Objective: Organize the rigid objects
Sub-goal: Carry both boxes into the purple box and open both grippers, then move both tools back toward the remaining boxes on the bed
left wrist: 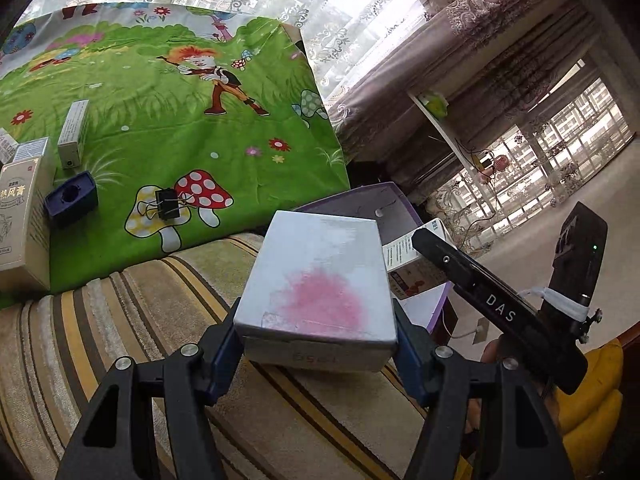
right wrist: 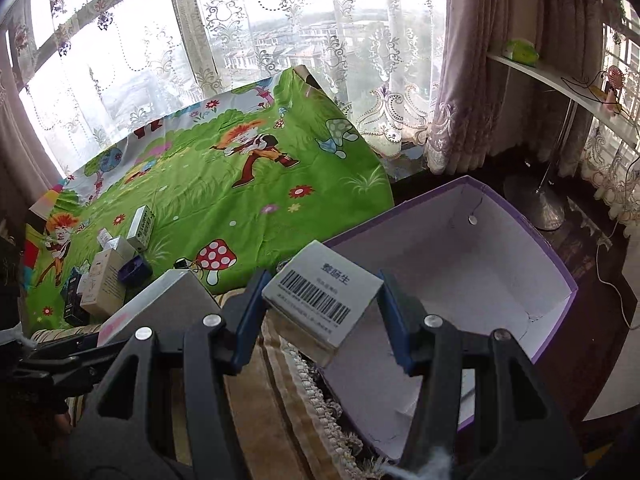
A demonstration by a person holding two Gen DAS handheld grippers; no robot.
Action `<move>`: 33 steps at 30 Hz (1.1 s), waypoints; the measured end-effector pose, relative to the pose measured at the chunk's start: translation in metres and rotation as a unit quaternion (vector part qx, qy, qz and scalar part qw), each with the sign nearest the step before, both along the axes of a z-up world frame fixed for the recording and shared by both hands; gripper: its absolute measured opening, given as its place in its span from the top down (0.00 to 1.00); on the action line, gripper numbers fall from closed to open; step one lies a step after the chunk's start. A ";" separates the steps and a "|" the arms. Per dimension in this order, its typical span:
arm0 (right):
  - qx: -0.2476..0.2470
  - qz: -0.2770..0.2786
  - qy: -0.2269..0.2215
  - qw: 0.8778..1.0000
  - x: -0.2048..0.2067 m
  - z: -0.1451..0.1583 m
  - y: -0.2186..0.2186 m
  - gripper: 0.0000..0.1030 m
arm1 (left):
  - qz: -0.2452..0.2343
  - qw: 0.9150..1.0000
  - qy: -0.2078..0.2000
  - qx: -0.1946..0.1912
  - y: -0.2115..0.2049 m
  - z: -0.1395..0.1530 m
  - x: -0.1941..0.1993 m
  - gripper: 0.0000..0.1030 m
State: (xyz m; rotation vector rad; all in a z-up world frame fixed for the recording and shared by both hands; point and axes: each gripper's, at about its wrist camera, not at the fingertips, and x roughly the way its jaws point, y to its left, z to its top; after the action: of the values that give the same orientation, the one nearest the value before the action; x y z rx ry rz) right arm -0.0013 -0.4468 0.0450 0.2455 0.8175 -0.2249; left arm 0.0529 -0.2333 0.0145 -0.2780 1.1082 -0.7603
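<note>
Both grippers carry cargo: left gripper (left wrist: 316,344) clamps a pink-stained white box (left wrist: 320,280), right gripper (right wrist: 320,316) a barcoded medicine box (right wrist: 324,300); next, release into the purple bin (right wrist: 560,272).

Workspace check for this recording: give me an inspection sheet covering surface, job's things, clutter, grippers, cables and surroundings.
Surface: green cartoon sheet beside a striped blanket.
Job's things: white box with a pink stain held in the left gripper; barcode box held in the right gripper at the rim of an open purple box, which looks empty inside.
Clutter: several small boxes, a dark blue holder and a binder clip left on the sheet.
Grippers: both sets of fingers closed on their boxes.
Cables: white cord on the floor.
Surroundings: lace curtains, windows, a white shelf.
</note>
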 end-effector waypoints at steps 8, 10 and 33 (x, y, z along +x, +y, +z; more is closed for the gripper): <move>0.008 -0.053 0.009 0.999 -0.017 -0.008 -0.043 0.43 | -0.057 0.998 -0.003 -0.002 -0.043 -0.001 -0.010 0.35; 0.010 -0.063 0.008 0.998 -0.019 -0.008 -0.049 0.43 | -0.076 0.997 -0.004 -0.011 -0.051 -0.001 -0.014 0.35; 0.036 -0.042 -0.012 0.998 -0.015 -0.002 -0.038 0.24 | -0.046 0.997 -0.050 -0.022 -0.030 0.013 -0.008 0.20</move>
State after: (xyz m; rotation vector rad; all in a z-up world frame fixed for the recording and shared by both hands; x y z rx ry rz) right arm -0.0166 -0.4849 0.0433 0.3508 0.7932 -0.2719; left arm 0.0450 -0.2630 0.0279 -0.2244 1.0153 -0.8710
